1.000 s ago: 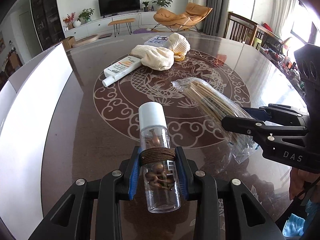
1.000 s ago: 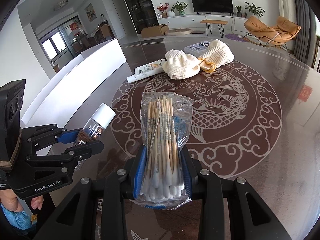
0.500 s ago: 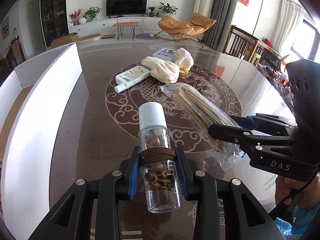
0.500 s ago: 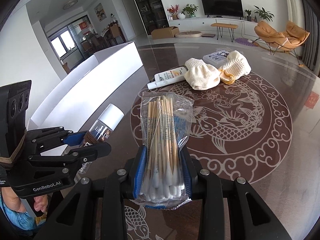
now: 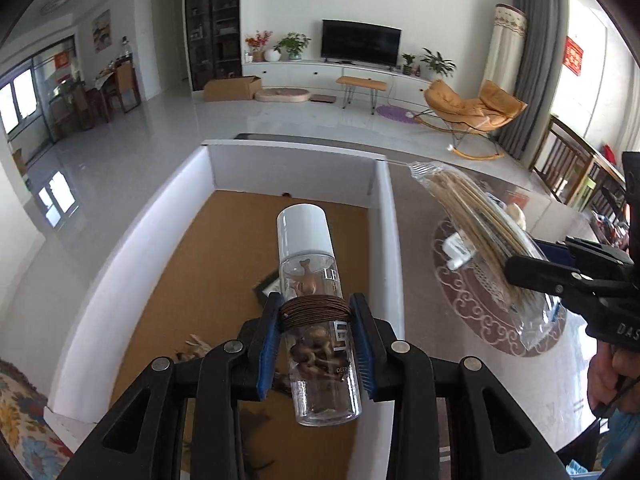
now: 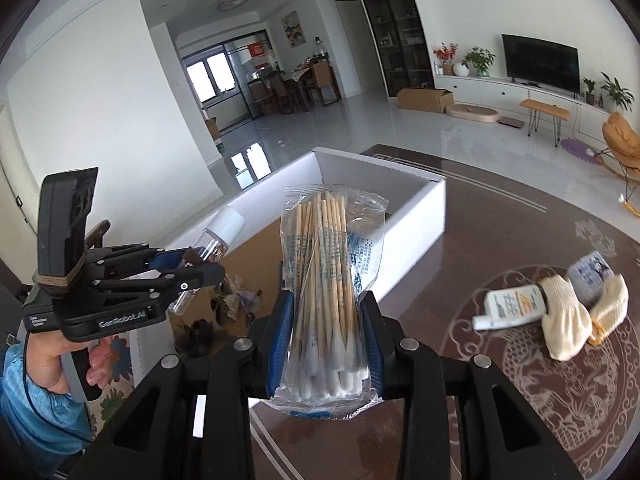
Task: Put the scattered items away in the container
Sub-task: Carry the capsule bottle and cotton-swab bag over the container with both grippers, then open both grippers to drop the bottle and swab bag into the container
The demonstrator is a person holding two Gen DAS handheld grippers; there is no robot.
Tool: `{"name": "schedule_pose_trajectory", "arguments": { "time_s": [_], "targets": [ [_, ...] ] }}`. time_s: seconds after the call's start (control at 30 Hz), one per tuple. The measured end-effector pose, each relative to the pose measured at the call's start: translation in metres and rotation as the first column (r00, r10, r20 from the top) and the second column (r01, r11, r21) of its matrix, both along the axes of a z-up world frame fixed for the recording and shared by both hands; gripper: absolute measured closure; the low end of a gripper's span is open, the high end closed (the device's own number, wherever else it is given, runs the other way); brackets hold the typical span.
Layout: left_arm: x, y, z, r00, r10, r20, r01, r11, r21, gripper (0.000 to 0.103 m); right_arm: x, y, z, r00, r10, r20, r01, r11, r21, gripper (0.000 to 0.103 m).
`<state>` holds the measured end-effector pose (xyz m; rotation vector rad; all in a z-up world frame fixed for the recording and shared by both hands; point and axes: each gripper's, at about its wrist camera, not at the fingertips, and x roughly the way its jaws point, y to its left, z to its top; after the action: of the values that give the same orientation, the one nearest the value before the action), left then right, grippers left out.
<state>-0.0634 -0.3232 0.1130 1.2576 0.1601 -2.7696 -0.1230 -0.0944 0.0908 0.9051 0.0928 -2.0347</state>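
My left gripper (image 5: 316, 316) is shut on a clear bottle (image 5: 314, 300) with a white cap and brown twine, held above the white box (image 5: 384, 216) with a brown floor. My right gripper (image 6: 326, 320) is shut on a clear bag of cotton swabs (image 6: 332, 284), held at the box's right wall (image 6: 416, 236). In the right wrist view the left gripper (image 6: 200, 272) and bottle (image 6: 220, 236) hang over the box. In the left wrist view the right gripper (image 5: 532, 264) holds the swab bag (image 5: 480, 236) right of the box.
Some dark items (image 5: 268, 284) lie on the box floor. On the brown table (image 6: 500, 240) lie a white tube (image 6: 508, 306), two cream knit gloves (image 6: 568, 324) and a small packet (image 6: 590, 270).
Both grippers swung left from over the table to the white box, carrying the bottle and the swab bag; the left one is now above the box's inside.
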Motion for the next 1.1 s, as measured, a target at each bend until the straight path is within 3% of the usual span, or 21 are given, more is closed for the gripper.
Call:
{"name": "schedule_pose_trajectory", "arguments": {
  "time_s": [0.2, 0.47, 0.6, 0.67, 0.7, 0.73, 1.1],
  "targets": [
    [-0.043, -0.087, -0.029, 0.986, 0.139, 0.093, -0.142, 0.989, 0.032, 0.070, -0.021, -0.108, -0.020, 0.998, 0.061, 0.022, -0.063, 0.993, 0.099, 0.069],
    [-0.066, -0.133, -0.080, 0.962, 0.202, 0.184, -0.219, 0.973, 0.075, 0.070, -0.033, -0.187, -0.070, 0.990, 0.092, 0.109, -0.112, 0.974, 0.197, 0.069],
    [-0.069, -0.134, -0.098, 0.956, 0.186, 0.228, -0.208, 0.975, 0.078, 0.067, -0.030, -0.204, -0.092, 0.983, 0.091, 0.161, -0.125, 0.968, 0.216, 0.059],
    [-0.067, -0.134, -0.104, 0.946, 0.199, 0.254, -0.219, 0.974, 0.051, 0.049, -0.031, -0.208, -0.100, 0.979, 0.080, 0.189, -0.123, 0.965, 0.230, 0.051],
    [-0.064, -0.134, -0.104, 0.944, 0.210, 0.256, -0.230, 0.972, 0.051, 0.030, -0.031, -0.207, -0.100, 0.979, 0.075, 0.189, -0.118, 0.966, 0.229, 0.049],
    [-0.062, -0.134, -0.103, 0.944, 0.219, 0.248, -0.239, 0.969, 0.056, 0.018, -0.031, -0.206, -0.099, 0.981, 0.071, 0.183, -0.112, 0.968, 0.224, 0.049],
    [-0.046, -0.108, -0.073, 0.957, 0.226, 0.182, -0.227, 0.974, -0.015, 0.018, -0.025, -0.172, -0.071, 0.992, 0.032, 0.124, -0.056, 0.979, 0.198, 0.049]
  ]
}}
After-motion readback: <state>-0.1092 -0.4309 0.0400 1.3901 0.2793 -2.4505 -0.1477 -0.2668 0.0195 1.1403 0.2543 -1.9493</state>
